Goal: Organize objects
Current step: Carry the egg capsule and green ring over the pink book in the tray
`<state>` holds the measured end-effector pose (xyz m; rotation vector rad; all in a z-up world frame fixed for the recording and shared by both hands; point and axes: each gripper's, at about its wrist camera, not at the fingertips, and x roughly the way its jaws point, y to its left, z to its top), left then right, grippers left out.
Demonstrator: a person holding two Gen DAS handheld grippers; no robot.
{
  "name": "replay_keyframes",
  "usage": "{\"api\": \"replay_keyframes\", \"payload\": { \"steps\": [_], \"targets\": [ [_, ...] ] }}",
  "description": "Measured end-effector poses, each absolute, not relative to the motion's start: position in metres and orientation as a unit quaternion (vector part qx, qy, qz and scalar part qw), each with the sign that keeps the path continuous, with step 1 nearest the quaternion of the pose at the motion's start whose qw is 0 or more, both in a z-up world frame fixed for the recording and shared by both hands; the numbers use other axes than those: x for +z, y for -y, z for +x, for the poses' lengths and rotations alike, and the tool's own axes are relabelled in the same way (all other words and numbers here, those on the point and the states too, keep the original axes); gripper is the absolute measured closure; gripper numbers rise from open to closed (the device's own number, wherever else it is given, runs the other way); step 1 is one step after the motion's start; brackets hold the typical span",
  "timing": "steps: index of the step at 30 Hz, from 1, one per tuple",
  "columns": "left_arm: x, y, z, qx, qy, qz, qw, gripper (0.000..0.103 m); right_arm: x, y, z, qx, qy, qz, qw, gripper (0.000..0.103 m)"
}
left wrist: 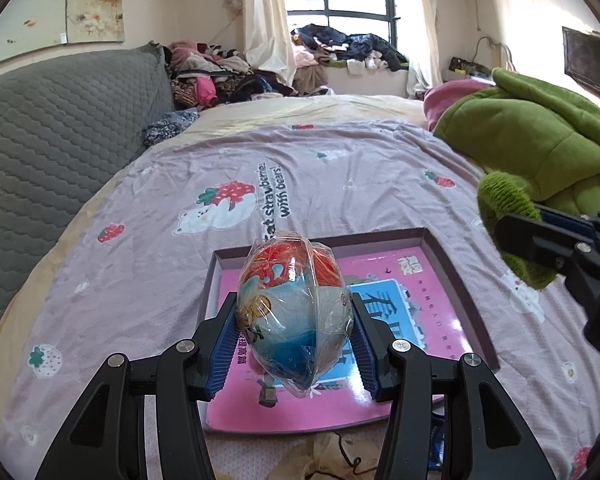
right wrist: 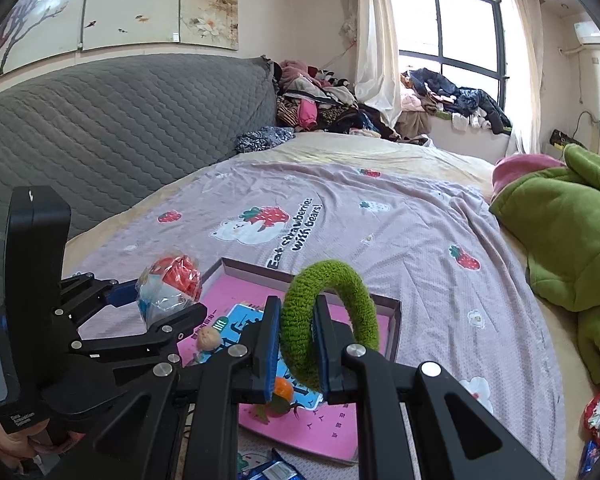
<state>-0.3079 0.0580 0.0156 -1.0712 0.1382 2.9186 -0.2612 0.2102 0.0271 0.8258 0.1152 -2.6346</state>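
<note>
Left gripper [left wrist: 296, 334] pinches a wrapped ball [left wrist: 294, 312] (over the box [left wrist: 466, 280]); right gripper [right wrist: 296, 354] pinches a green ring [right wrist: 332, 320]

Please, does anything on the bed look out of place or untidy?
Yes. The shallow box is nearly bare, while small wrapped items lie loose on the bedsheet outside it. A green jacket lies crumpled at the bed's edge, and clothes are heaped under the window.

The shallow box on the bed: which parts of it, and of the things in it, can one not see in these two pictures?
- Left wrist view: the wrapped ball in the left gripper hides the middle of the box and its pink sheet.
- Right wrist view: the green ring and right gripper hide the box's centre; the orange thing beneath is half covered.
- Both views: the sheet's small print is unreadable.
</note>
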Motion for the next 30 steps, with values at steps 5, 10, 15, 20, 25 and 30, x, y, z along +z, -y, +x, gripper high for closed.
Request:
{"api": "replay_keyframes", "payload": {
  "steps": [5, 10, 15, 20, 25, 30],
  "targets": [
    [0.002, -0.051, -0.321, 0.931, -0.034, -0.362, 0.016, 0.050, 0.014, -0.215, -0.275, -0.934, -0.039, 0.304, 0.184, 0.087],
    [-0.013, -0.051, -0.332, 0.923, -0.034, -0.384, 0.025, 0.050, -0.002, -0.217, -0.287, -0.931, -0.042, 0.317, 0.176, 0.087],
    [-0.024, -0.053, -0.340, 0.916, -0.032, -0.398, 0.038, 0.050, -0.021, -0.215, -0.298, -0.926, -0.050, 0.331, 0.177, 0.087],
    [-0.038, -0.061, -0.349, 0.905, -0.038, -0.421, 0.054, 0.050, -0.036, -0.211, -0.306, -0.922, -0.065, 0.339, 0.175, 0.087],
    [-0.049, -0.067, -0.357, 0.898, -0.053, -0.432, 0.062, 0.050, -0.051, -0.212, -0.315, -0.915, -0.059, 0.358, 0.177, 0.087],
    [-0.058, -0.072, -0.364, 0.890, -0.060, -0.447, 0.073, 0.050, -0.068, -0.204, -0.321, -0.907, -0.075, 0.372, 0.180, 0.087]
  ]
}}
